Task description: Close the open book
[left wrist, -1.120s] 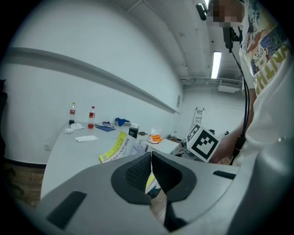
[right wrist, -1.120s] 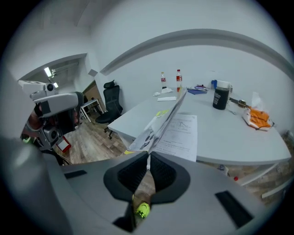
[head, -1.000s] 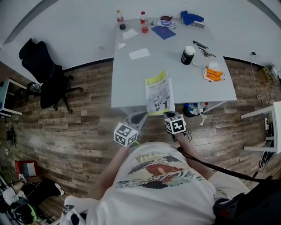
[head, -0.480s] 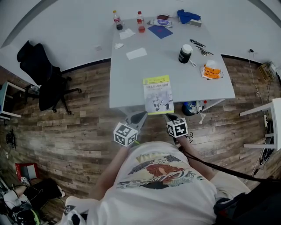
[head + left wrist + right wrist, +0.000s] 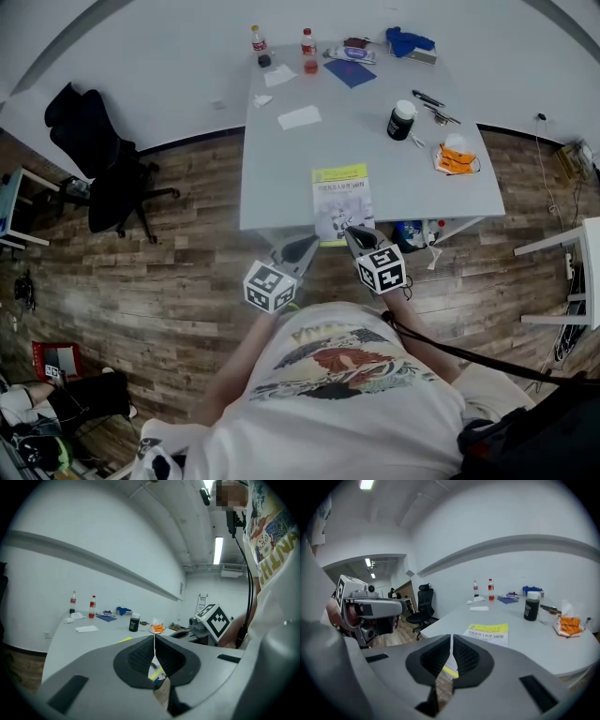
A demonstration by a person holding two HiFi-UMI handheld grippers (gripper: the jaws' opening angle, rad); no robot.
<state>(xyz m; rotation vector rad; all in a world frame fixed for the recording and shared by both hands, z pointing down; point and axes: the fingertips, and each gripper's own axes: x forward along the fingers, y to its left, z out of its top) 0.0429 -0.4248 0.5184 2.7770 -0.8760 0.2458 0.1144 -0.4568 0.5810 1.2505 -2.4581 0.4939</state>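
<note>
The book (image 5: 341,200) lies closed and flat near the front edge of the grey table (image 5: 281,192), its cover white with a yellow band at the far end. In the right gripper view the book (image 5: 488,633) lies just beyond my right gripper (image 5: 451,640), whose jaws are shut with nothing between them. In the head view the right gripper (image 5: 352,234) hangs over the book's near edge. My left gripper (image 5: 304,246) is off the table's front edge, left of the book. Its jaws are shut and empty too (image 5: 154,638). The right gripper's marker cube (image 5: 213,620) shows beside it.
Farther back on the table are a black jar (image 5: 401,119), an orange packet (image 5: 455,157), a white sheet (image 5: 298,116), two bottles (image 5: 308,47), a blue folder (image 5: 349,71), a blue cloth (image 5: 410,39) and pens (image 5: 433,101). A black office chair (image 5: 98,155) stands at the left on the wooden floor.
The book's cover, half raised a second ago, now lies flat and the book is closed. My right gripper has lifted a little at the book's near edge. The left gripper stayed put.
</note>
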